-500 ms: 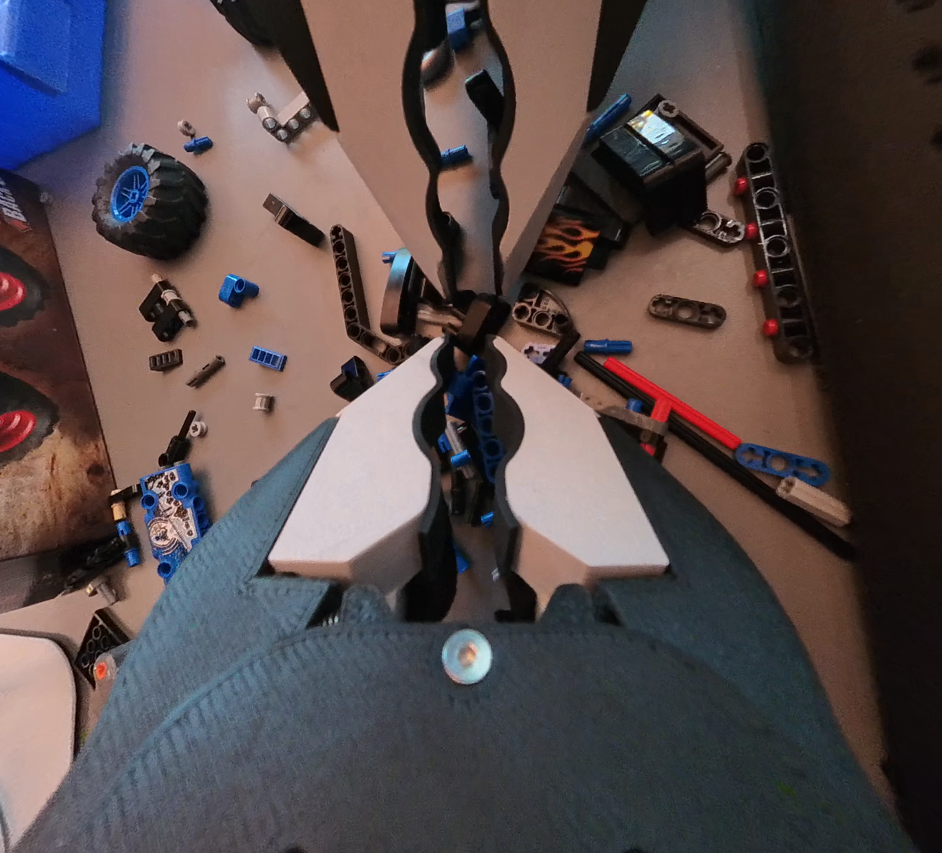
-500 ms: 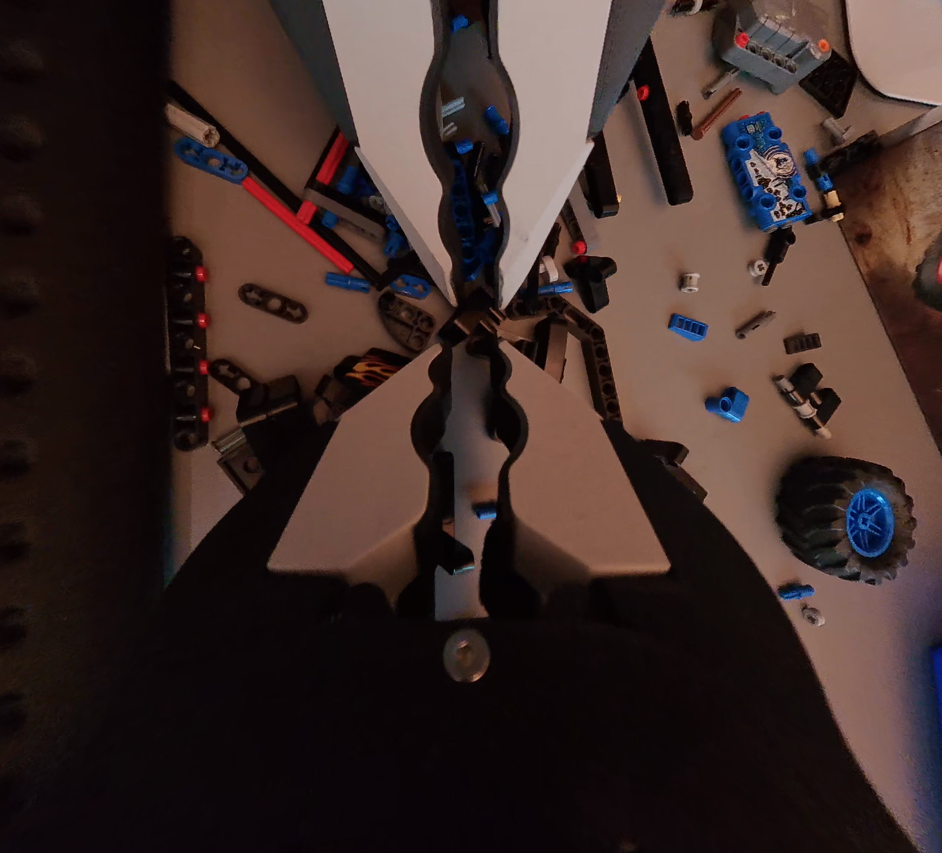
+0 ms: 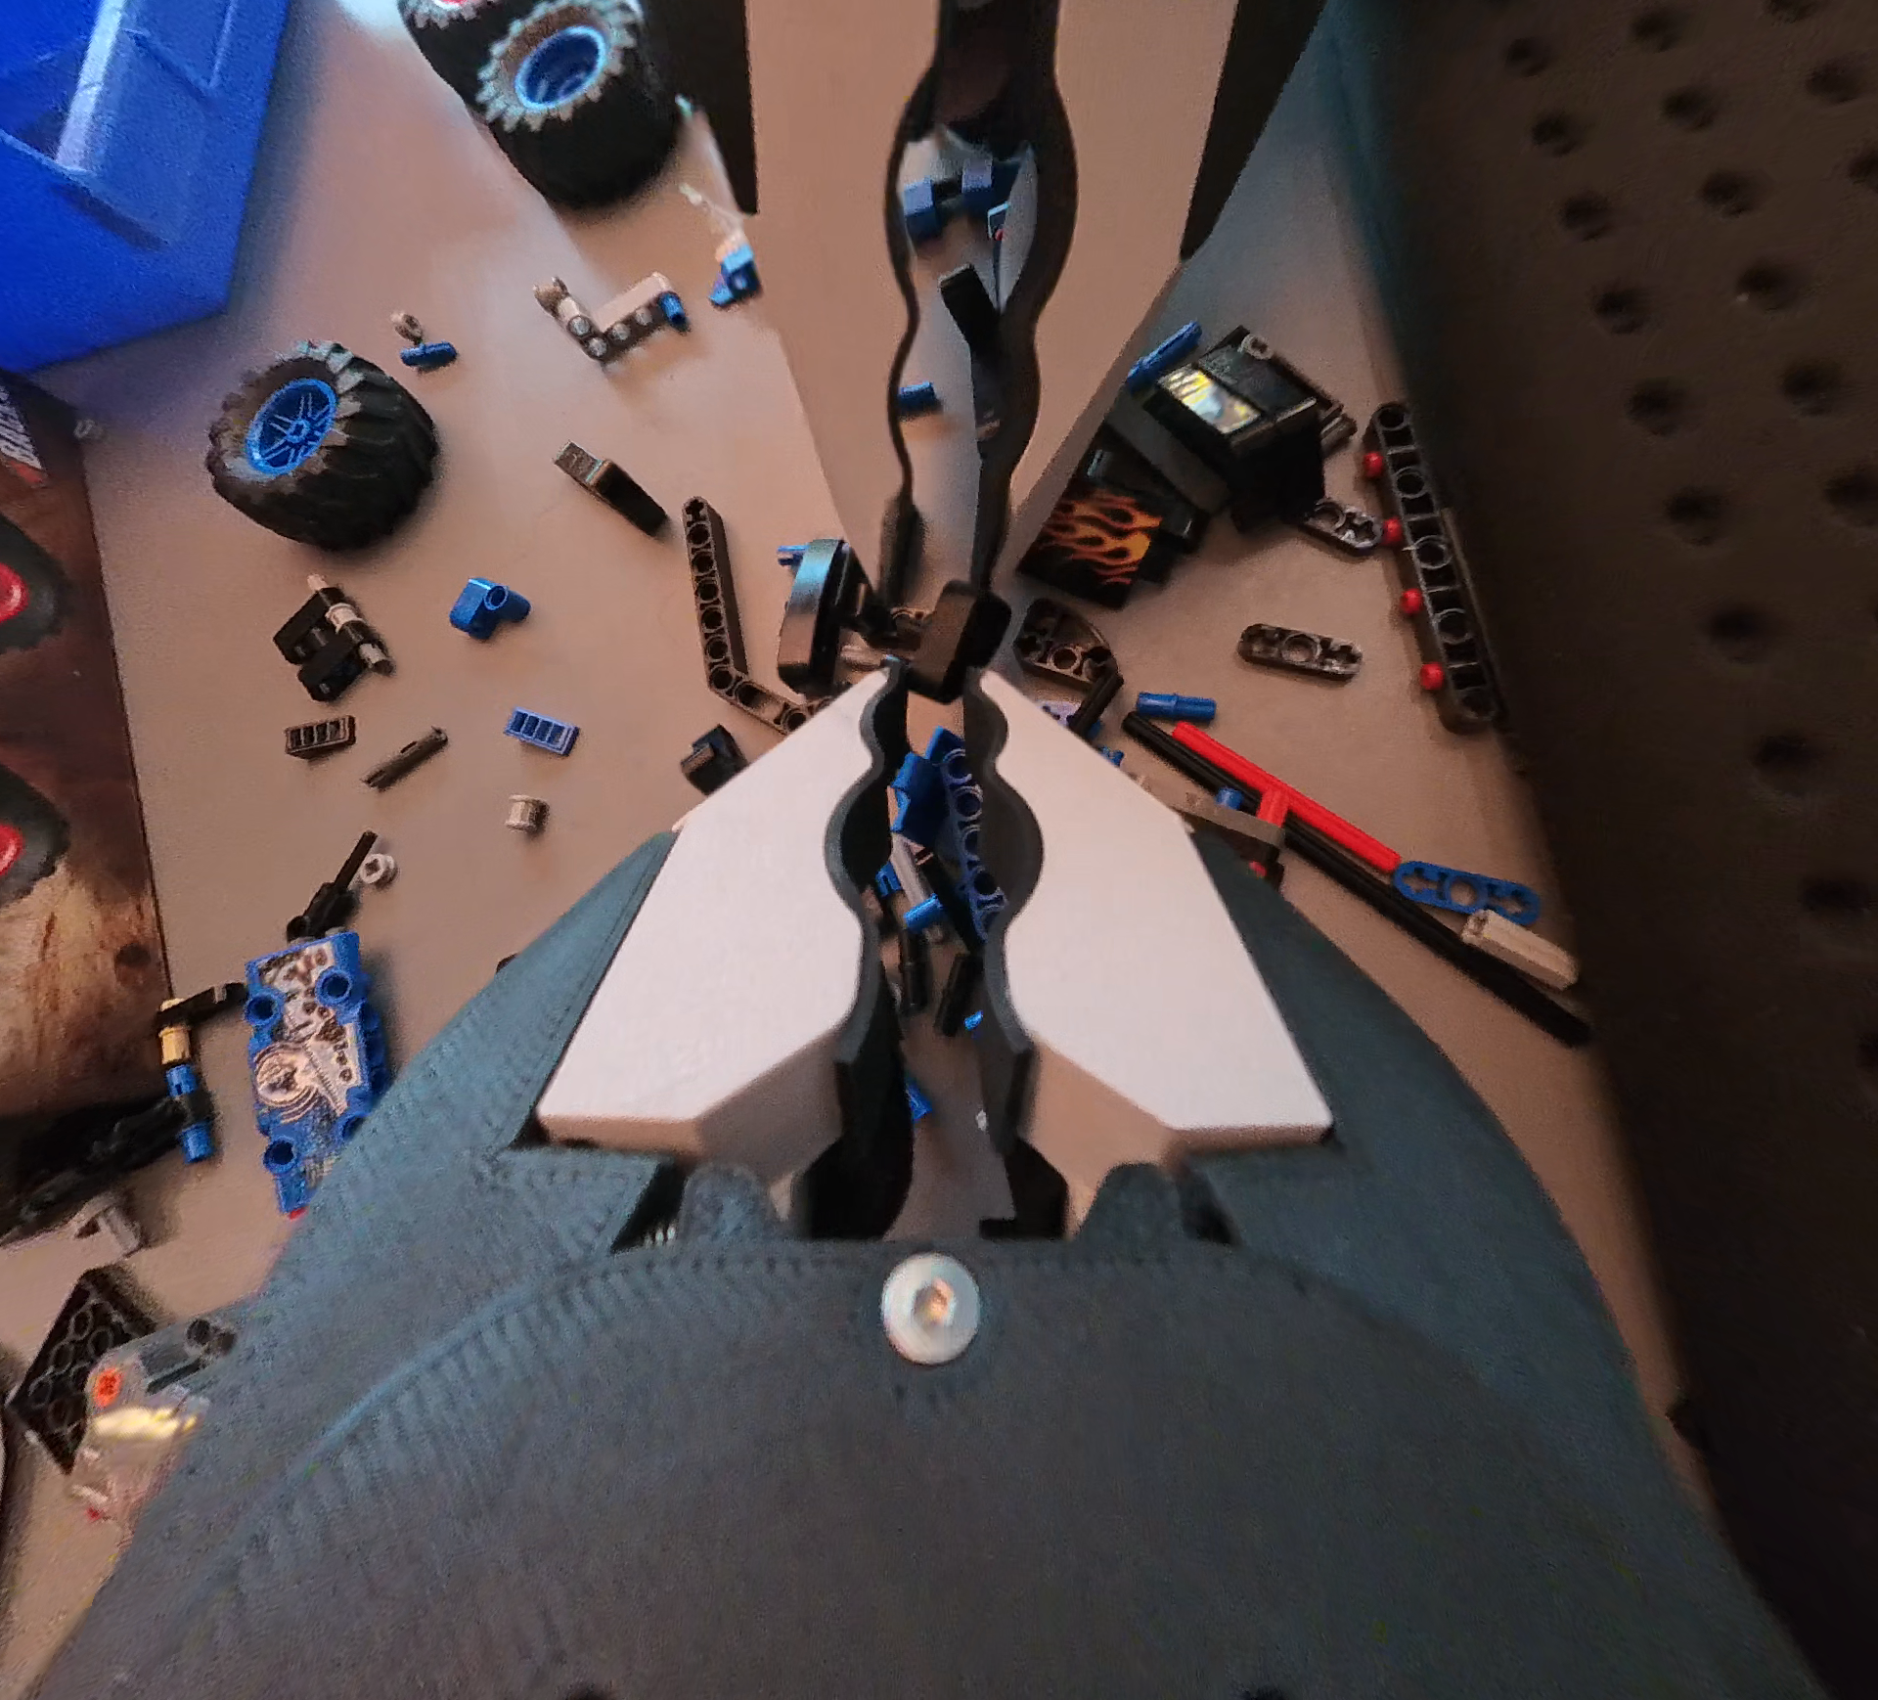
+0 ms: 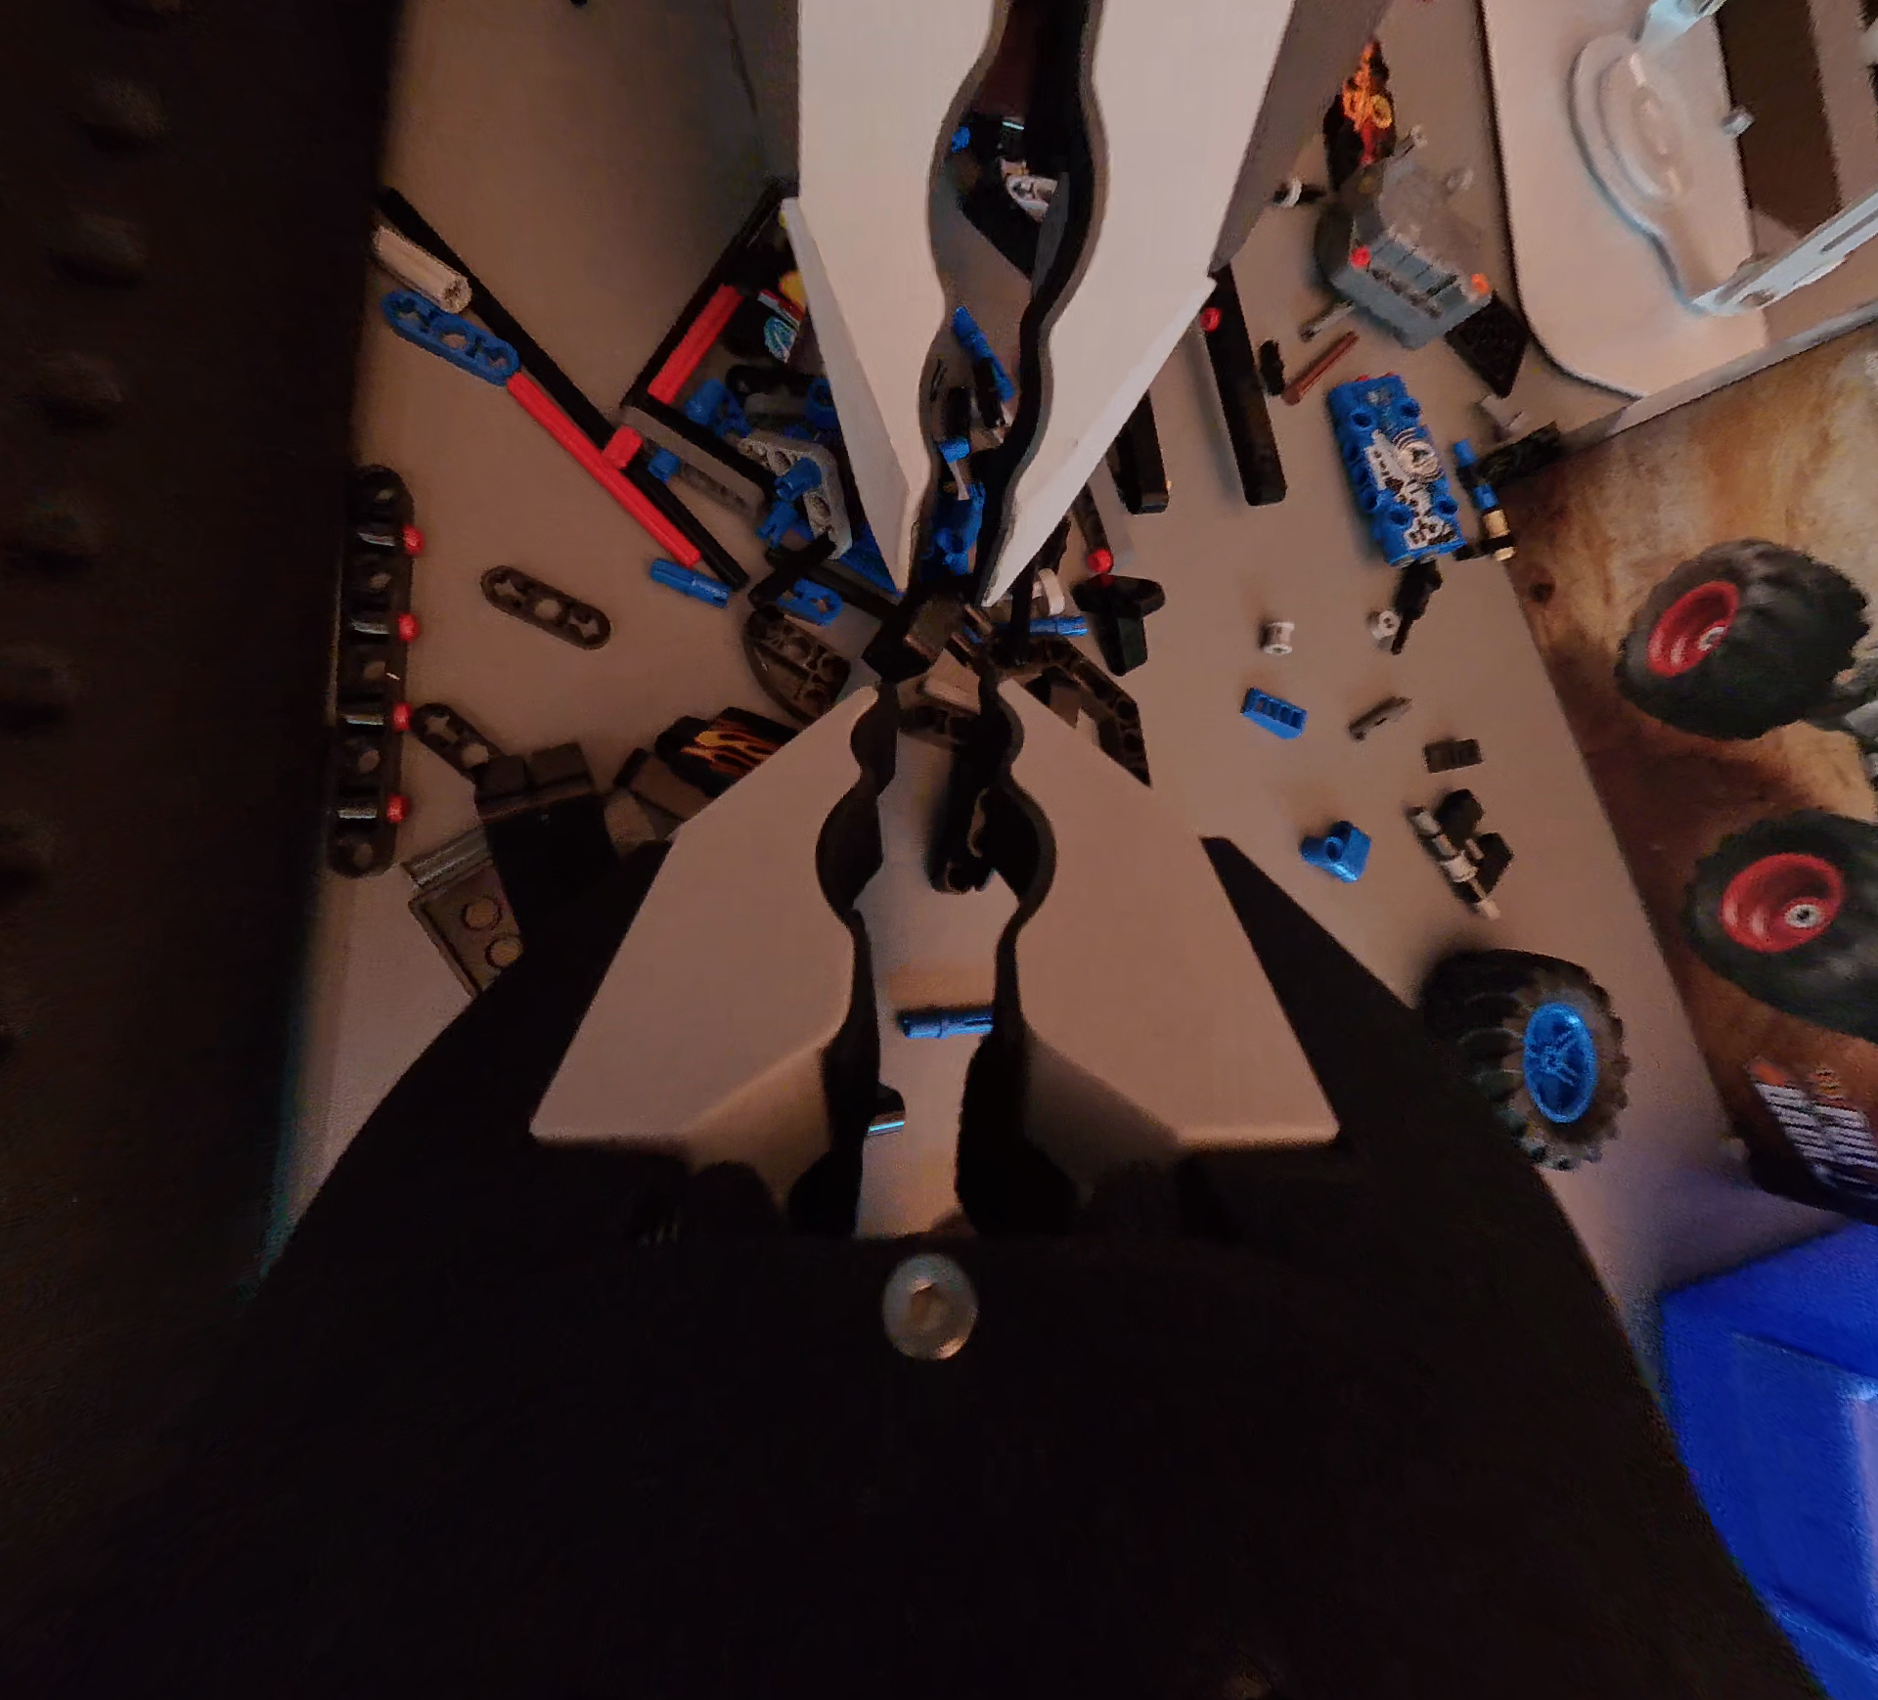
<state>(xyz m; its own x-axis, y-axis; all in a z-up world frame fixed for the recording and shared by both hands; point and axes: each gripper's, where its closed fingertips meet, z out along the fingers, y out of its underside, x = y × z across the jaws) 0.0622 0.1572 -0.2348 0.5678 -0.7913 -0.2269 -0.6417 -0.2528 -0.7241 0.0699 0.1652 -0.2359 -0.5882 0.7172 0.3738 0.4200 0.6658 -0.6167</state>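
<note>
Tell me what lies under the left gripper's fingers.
Through the gap between the left gripper's fingers: a blue holed beam and small black pins. Anything beneath the fingers themselves is covered.

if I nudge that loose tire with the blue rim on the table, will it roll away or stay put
The loose tire with the blue rim probably rolls if nudged across its tread: it lies on that tread, hub facing sideways. Its chunky lugs would likely slow it soon. It looks like soft rubber, so gripper fingers should hold it without slipping.

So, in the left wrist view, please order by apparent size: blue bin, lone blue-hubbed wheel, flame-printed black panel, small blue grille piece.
1. blue bin, cut off by the frame
2. lone blue-hubbed wheel
3. flame-printed black panel
4. small blue grille piece
</note>
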